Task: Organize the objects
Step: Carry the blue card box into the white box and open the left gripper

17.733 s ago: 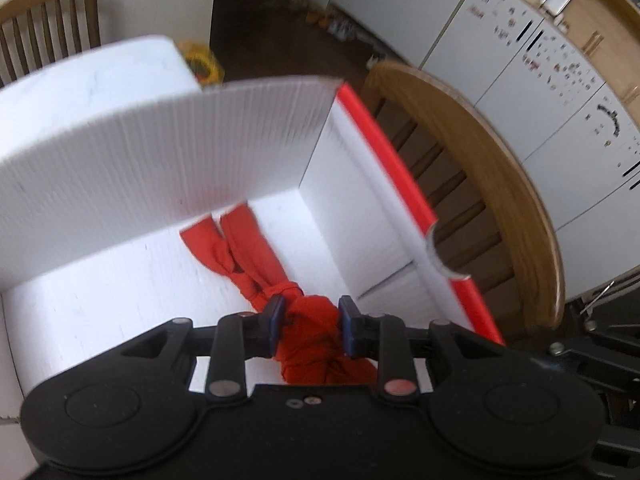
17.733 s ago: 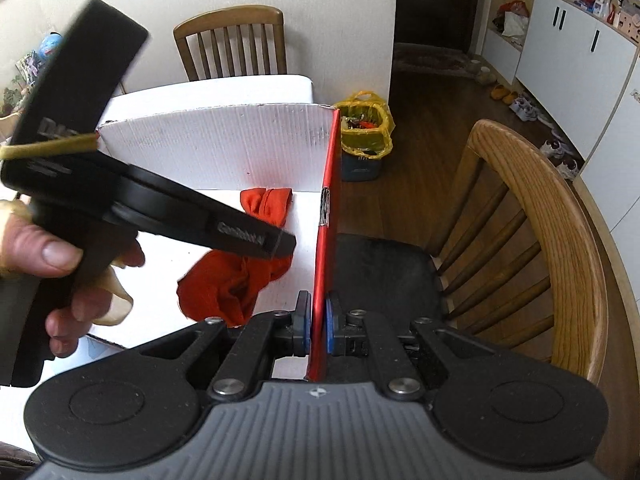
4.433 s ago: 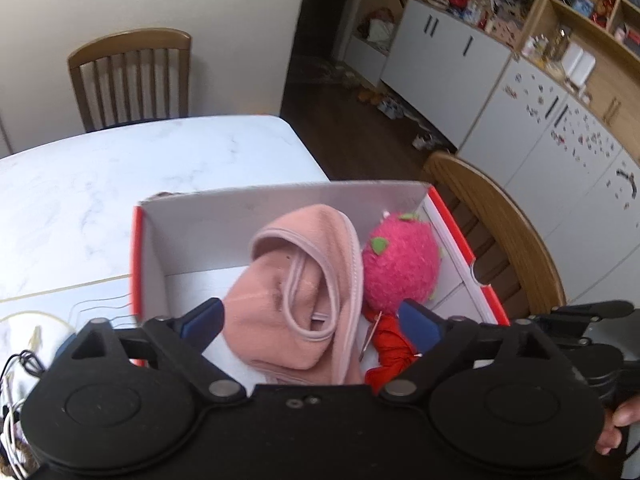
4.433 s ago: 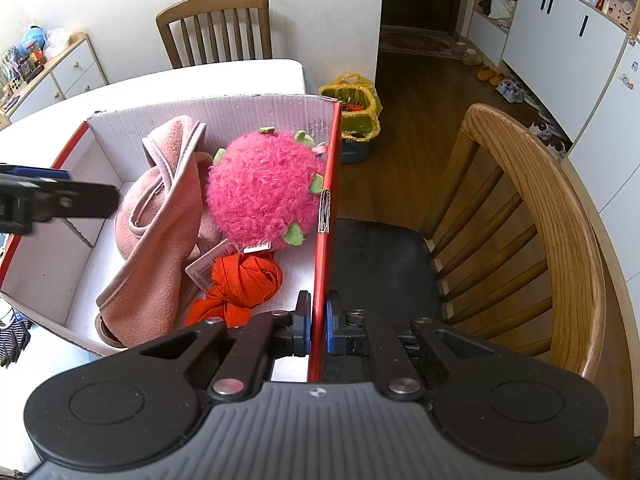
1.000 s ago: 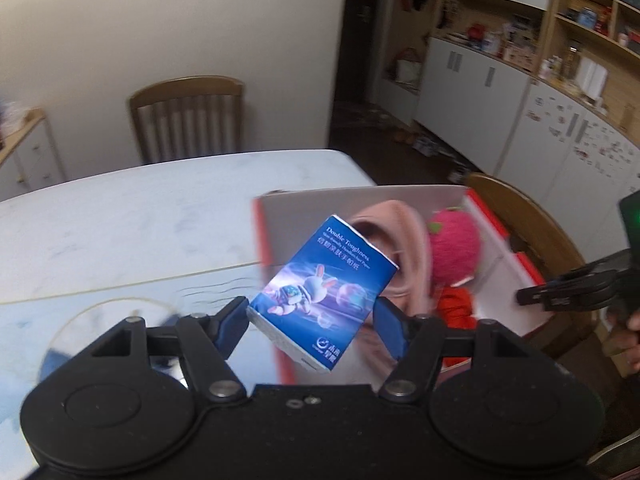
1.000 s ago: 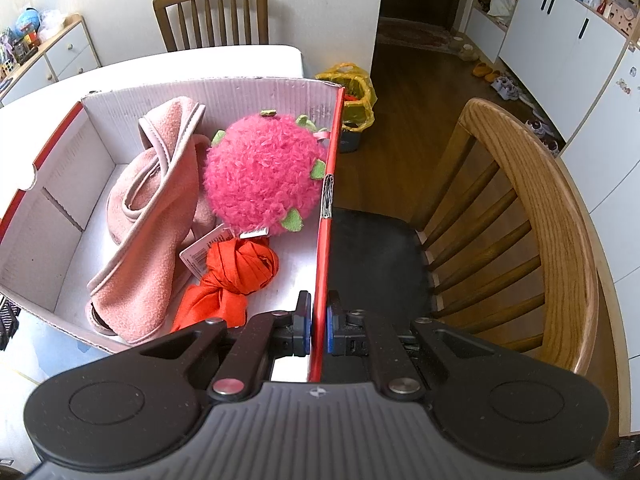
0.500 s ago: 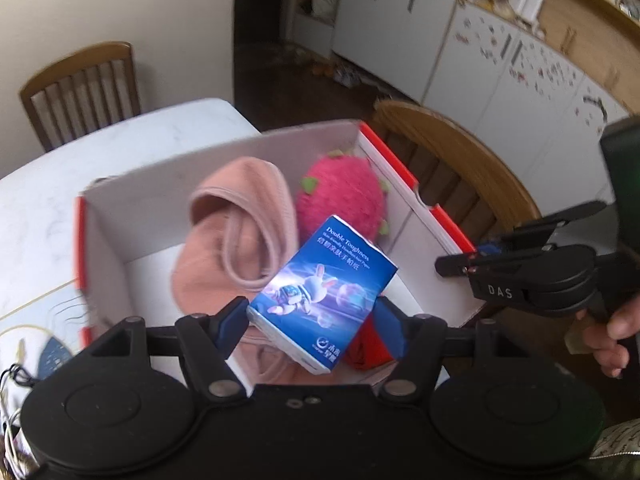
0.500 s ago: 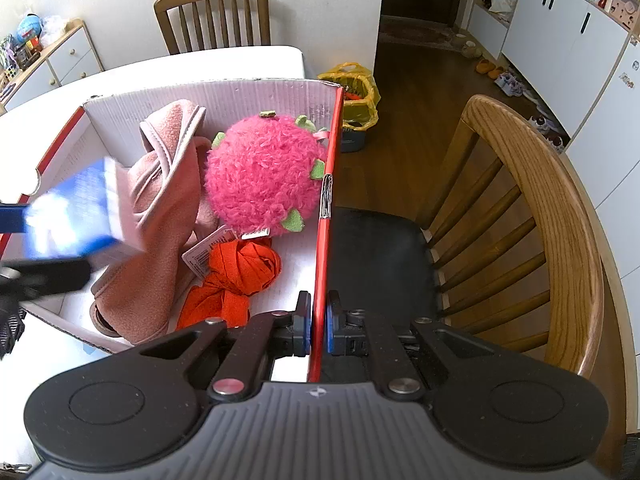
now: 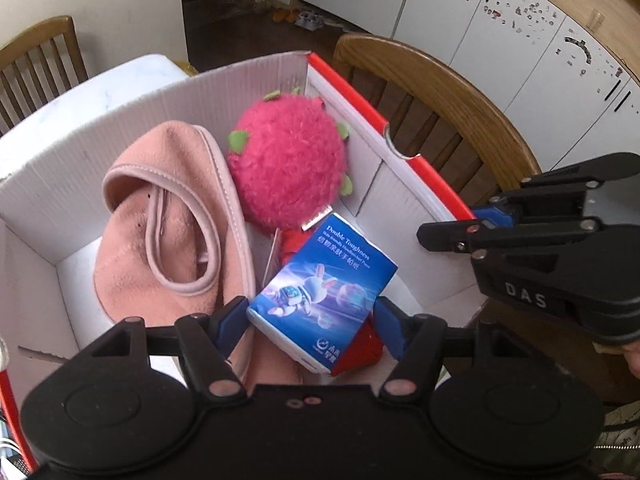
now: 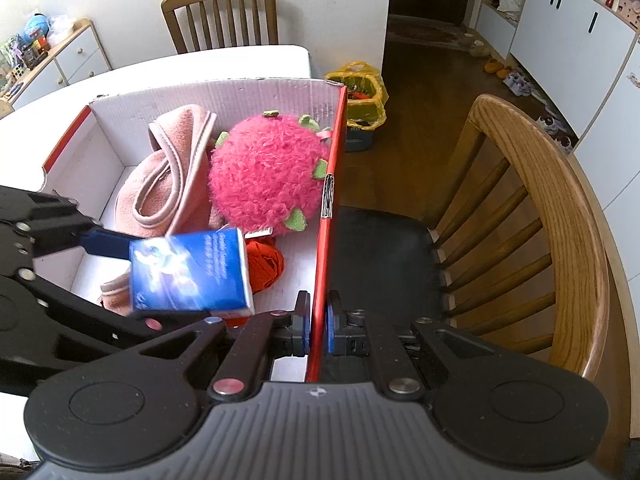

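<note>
My left gripper is shut on a blue tissue pack and holds it tilted over the near right part of the open cardboard box. In the right wrist view the tissue pack hangs over the red cloth. Inside the box lie a pink hat, a fuzzy pink plush ball and the red cloth, partly hidden by the pack. My right gripper is shut on the red right wall of the box.
The box stands on a white table. A wooden chair with a black seat is right beside the box's right wall. Another wooden chair stands behind the table. A yellow bag sits on the floor.
My left gripper has carried the tissue pack from left of the box to over its near right part and lower into it. The right gripper has kept still on the box wall.
</note>
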{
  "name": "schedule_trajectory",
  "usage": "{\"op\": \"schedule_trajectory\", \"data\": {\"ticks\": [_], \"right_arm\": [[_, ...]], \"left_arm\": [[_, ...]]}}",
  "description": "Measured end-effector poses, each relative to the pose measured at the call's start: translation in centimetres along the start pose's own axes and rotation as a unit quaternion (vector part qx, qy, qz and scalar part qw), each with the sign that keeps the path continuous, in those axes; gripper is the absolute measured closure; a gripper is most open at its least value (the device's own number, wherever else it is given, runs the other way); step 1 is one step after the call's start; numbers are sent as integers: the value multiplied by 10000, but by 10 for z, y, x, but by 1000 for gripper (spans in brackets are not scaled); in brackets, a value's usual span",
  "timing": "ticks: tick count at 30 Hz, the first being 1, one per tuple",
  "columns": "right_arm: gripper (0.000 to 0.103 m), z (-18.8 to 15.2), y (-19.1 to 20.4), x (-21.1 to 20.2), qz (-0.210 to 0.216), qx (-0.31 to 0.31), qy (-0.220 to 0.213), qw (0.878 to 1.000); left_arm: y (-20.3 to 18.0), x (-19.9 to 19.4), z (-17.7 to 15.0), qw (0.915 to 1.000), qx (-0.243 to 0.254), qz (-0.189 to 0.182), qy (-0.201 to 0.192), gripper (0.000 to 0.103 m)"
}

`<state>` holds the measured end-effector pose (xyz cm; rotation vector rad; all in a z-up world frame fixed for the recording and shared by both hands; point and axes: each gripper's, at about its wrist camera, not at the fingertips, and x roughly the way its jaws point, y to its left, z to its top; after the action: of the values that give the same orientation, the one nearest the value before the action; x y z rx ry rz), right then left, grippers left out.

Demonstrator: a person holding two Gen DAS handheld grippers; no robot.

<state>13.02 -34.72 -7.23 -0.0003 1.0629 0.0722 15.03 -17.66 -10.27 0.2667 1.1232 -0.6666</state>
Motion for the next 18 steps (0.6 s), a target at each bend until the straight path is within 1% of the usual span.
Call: {"op": "schedule_trajectory", "data": {"ticks": [5,8,11,13,16,18], "right_arm": [[95,0,0,0,23,1,9,10000],[95,0,0,0,22,2,8,10000],[95,0,0,0,29,15,11,10000],[95,0,1,0,26,22,10,10000],[95,0,1,0,12,16,10,10000],[95,0,1,-1,7,17,10,10000]], "left_arm": [[4,6,0,9999,-72,-37,98,35],[5,5,-2,9999,-112,-27,75,35],[5,0,-3,9999,-110,39,11,31],[6,-6,-5,9999,-135,60,-70,24],[11,-13,-8,9996,-222,35,-193,21],[12,-18,-10,9993,-285,64,-245,21]]}}
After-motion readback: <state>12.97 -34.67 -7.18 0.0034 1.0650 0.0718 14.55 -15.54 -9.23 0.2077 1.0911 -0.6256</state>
